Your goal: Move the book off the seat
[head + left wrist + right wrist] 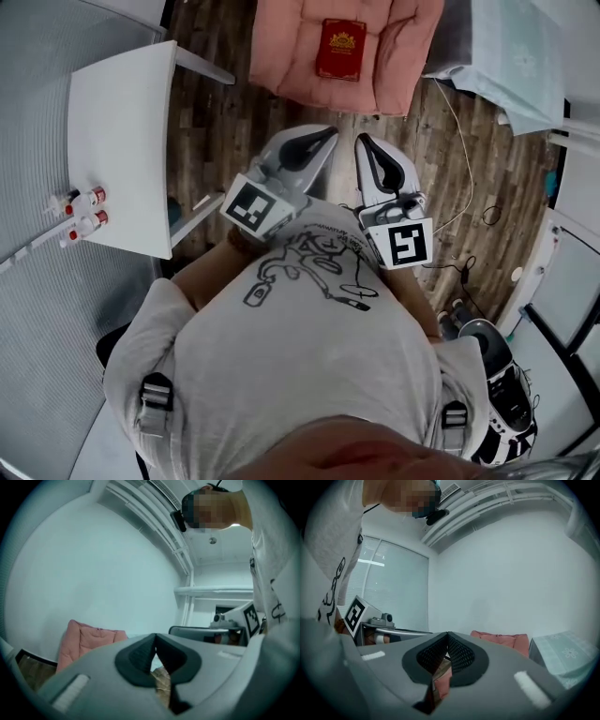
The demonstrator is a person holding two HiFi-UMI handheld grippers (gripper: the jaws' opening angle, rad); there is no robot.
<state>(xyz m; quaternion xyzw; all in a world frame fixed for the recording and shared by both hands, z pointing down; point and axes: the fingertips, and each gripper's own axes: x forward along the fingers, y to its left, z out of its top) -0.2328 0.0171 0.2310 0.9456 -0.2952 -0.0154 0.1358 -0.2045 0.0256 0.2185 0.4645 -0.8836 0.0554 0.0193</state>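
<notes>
So far nothing done: book [340, 49] lies flat mid-seat [281, 56], clear of its edges. Left gripper [325, 137] and right gripper [362, 142] both closed, empty, well short of it. Reach, grasp and removal all remain.

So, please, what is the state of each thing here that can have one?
book: closed, lying flat on the pink seat cushion, not yet moved.
left gripper: shut, empty, held near the person's chest.
right gripper: shut, empty, beside the left one.
two small bottles: lying on the white table.
</notes>
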